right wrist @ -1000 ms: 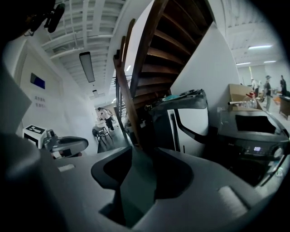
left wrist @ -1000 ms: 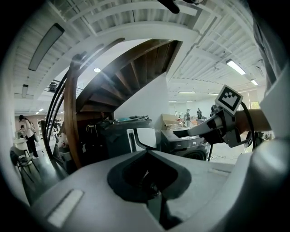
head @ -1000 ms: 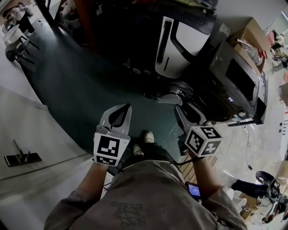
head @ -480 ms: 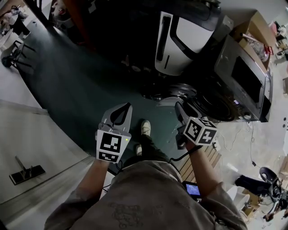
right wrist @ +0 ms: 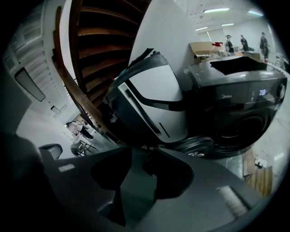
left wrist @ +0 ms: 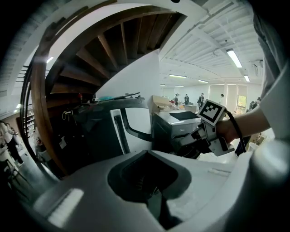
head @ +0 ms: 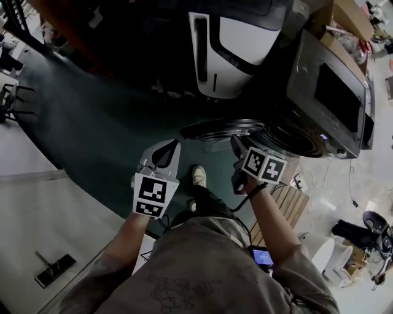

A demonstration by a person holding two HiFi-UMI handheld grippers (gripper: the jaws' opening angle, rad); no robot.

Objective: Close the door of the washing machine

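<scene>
The dark grey front-loading washing machine (head: 331, 98) stands at the upper right, and it also shows in the right gripper view (right wrist: 240, 108). Its round door (head: 220, 129) hangs open, swung out to the left, low over the green floor (right wrist: 195, 146). My right gripper (head: 236, 143) is shut and empty, its tips just below the door's near edge; I cannot tell whether they touch it. My left gripper (head: 171, 146) is shut on nothing, left of the door and apart from it. In the left gripper view the right gripper's marker cube (left wrist: 212, 111) shows in front of the machine.
A white and black appliance (head: 224, 49) stands left of the washing machine. A wooden pallet (head: 284, 205) lies on the floor to the right of my feet (head: 198, 176). A dark wooden staircase (right wrist: 95, 54) rises behind. Cardboard boxes (head: 347, 15) sit beyond the machine.
I have stepped closer to the washing machine. My right gripper has moved forward up to the open door's edge. The left gripper has kept its place in front of me.
</scene>
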